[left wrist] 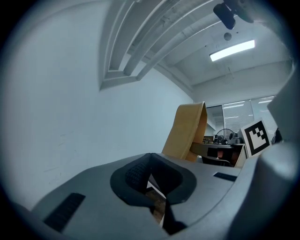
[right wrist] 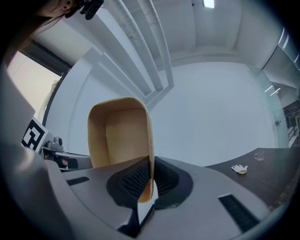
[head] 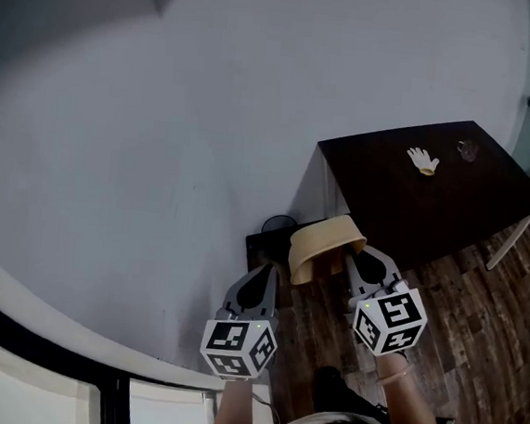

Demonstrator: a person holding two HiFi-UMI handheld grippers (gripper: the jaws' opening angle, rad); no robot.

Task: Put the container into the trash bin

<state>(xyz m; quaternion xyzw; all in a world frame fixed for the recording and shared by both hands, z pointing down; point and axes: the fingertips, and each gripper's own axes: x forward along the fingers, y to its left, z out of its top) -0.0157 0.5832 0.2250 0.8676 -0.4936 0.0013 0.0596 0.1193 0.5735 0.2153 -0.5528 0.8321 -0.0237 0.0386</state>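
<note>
Head view, L to R: a pale wall [head: 161,131] fills 9 to 12 o'clock. The L gripper [head: 265,273] sits at approx 6 o'clock and points level toward the wall. Its own view shows the pads meeting at the tips w/ nothing btwn them, so it's closed & empty. At its 12 o'clock, just ahead, a dark box [head: 264,245] stands on the floor against the wall w/ a black loop on top; can't tell more about it. The container [head: 323,242], a tan tub w/ rounded corners, is up off the floor at approx 4 o'clock of frame centre. It's held on edge, and in the picture it overlaps the box's right side. The R gripper [head: 352,258], at 5 o'clock, has hold of it: jaws all but closed, pinching the tub's thin side wall, one pad inside & one outside. The container lies at 1 o'clock from the L gripper, apart from it. A dark table [head: 433,213] spans 2–3 o'clock w/ a white glove [head: 423,160] on it & a small clear glass [head: 467,149] at the glove's 2 o'clock, both well apart from the container. Wood floor [head: 478,320] shows at 4 o'clock.
</note>
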